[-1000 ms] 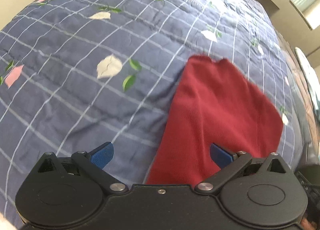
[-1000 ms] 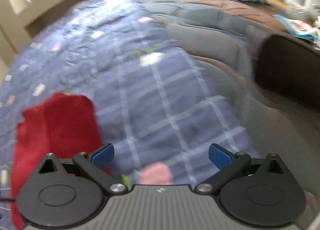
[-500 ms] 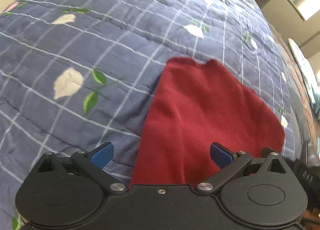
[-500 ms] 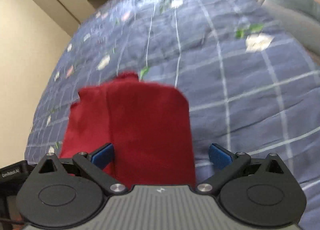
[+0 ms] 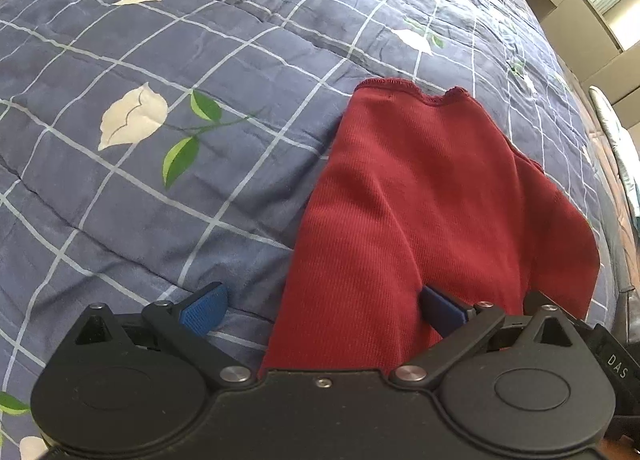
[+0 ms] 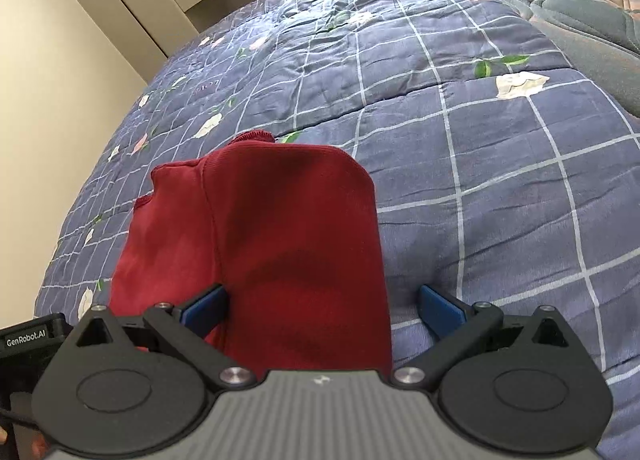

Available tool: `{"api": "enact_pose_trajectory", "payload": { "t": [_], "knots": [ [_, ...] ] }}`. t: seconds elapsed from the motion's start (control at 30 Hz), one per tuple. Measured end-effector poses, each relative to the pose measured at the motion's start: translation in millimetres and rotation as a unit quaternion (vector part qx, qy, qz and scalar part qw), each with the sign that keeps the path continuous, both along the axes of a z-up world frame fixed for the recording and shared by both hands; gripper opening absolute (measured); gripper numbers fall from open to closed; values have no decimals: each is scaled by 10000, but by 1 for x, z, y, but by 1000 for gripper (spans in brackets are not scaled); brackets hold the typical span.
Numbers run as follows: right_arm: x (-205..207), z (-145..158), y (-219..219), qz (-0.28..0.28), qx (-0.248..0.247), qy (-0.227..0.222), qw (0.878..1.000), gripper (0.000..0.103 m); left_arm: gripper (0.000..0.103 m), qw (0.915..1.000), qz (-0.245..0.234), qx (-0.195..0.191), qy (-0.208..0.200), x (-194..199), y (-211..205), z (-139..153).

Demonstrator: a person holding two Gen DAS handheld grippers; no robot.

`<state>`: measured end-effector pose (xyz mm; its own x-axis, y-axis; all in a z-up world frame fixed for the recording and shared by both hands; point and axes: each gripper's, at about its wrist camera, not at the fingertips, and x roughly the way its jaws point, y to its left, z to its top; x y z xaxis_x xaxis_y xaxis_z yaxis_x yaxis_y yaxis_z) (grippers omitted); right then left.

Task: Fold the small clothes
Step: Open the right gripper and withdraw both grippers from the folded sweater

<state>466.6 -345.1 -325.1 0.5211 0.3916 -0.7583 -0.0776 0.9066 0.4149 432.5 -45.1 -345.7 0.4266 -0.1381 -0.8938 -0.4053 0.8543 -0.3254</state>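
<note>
Red garment (image 5: 420,219) folded flat on checked quilt (image 5: 160,199), left gripper (image 5: 322,310) and right gripper (image 6: 322,308) fingers spread apart, empty

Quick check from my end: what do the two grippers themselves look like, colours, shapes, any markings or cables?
Both have blue ribbed pads on black linkage arms with silver pivot pins and round black housings. The left gripper has a plain black body; the right gripper has a grey ribbed body with a small white logo. No cable visible on either.

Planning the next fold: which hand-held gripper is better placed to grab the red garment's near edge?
Probably the right hand-held gripper: open, the red garment fills its gap. The left straddles only one side edge.
</note>
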Motion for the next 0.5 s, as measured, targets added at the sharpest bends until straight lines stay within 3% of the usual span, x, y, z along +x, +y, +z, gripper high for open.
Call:
{"api": "enact_pose_trajectory", "payload": {
  "t": [0.3,0.5],
  "knots": [
    [-10,-6,-4,10,131,-286,9995,103,103,9996,107,147,198,6,-8,1],
    [-8,-4,-4,69,111,-240,9996,103,103,9995,166,185,200,7,-9,0]
  ]
}}
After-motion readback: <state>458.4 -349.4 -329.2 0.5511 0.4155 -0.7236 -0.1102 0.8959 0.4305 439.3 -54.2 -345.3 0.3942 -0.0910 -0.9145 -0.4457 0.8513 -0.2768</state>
